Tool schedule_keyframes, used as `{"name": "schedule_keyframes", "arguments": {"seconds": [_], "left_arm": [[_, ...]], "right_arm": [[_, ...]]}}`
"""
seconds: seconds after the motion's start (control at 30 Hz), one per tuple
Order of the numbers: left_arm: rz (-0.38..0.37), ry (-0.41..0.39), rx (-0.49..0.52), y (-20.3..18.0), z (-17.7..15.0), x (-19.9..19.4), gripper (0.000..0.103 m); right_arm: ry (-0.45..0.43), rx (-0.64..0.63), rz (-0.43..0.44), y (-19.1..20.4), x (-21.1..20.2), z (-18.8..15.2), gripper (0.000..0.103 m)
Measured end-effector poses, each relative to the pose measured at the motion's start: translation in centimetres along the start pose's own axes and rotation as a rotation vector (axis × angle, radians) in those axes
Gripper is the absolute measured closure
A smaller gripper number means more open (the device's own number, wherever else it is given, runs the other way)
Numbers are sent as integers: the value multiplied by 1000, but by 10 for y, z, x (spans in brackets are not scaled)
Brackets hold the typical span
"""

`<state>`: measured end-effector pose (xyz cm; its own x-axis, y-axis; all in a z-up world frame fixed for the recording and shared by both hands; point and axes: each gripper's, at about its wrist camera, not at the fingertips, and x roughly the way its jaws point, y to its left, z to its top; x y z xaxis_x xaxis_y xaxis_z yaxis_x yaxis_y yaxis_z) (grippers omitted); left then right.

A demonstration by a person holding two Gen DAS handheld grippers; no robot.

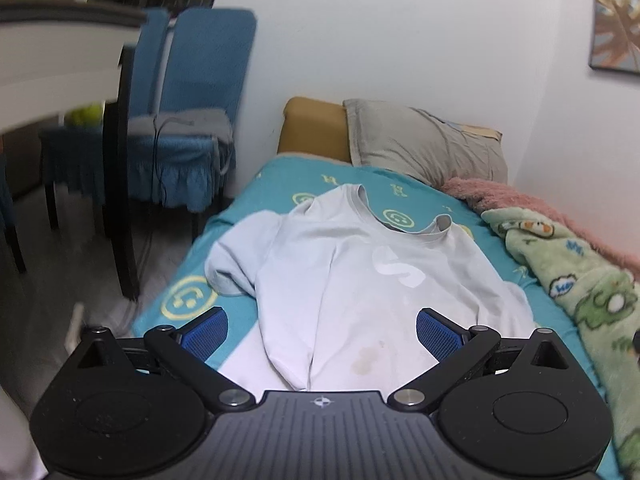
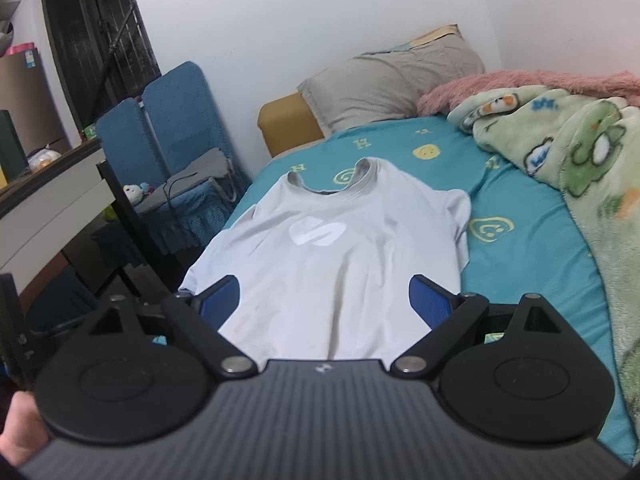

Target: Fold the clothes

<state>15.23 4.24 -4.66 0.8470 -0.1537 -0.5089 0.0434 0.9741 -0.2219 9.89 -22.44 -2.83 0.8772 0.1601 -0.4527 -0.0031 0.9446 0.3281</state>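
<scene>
A pale grey T-shirt (image 1: 352, 280) with a white S logo lies face up on a teal bed sheet (image 1: 280, 188), collar toward the pillow, hem toward me. It is wrinkled, and its left sleeve is bunched at the bed's left edge. It also shows in the right wrist view (image 2: 328, 248). My left gripper (image 1: 322, 328) is open and empty, its blue pads either side of the shirt's lower part. My right gripper (image 2: 324, 300) is open and empty over the shirt's hem.
A grey pillow (image 1: 424, 144) and tan headboard cushion (image 1: 312, 128) lie at the bed's far end. A green cartoon blanket (image 2: 580, 168) and pink blanket (image 2: 520, 80) fill the right side. Blue chairs (image 1: 200, 100) and a white desk (image 2: 52, 208) stand left of the bed.
</scene>
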Motion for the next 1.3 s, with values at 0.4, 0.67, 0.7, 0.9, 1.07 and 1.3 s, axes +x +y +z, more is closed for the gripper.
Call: {"name": "schedule_keyframes", "arguments": {"seconds": [0.4, 0.67, 0.7, 0.9, 1.07, 1.3], "left_arm": [[-48, 85, -319, 49, 4, 39, 4], [-91, 141, -509, 82, 8, 78, 9], [-82, 139, -531, 88, 11, 84, 9], [-6, 75, -660, 124, 32, 126, 16], [32, 30, -606, 136, 48, 172, 24], [93, 78, -526, 136, 58, 234, 79]], "right_arm": [[29, 47, -22, -8, 16, -3, 10], [49, 109, -32, -18, 17, -4, 10], [54, 129, -30, -20, 19, -4, 10], [79, 250, -14, -37, 27, -4, 10], [99, 313, -20, -53, 40, -4, 10], [146, 386, -53, -80, 67, -8, 10]]}}
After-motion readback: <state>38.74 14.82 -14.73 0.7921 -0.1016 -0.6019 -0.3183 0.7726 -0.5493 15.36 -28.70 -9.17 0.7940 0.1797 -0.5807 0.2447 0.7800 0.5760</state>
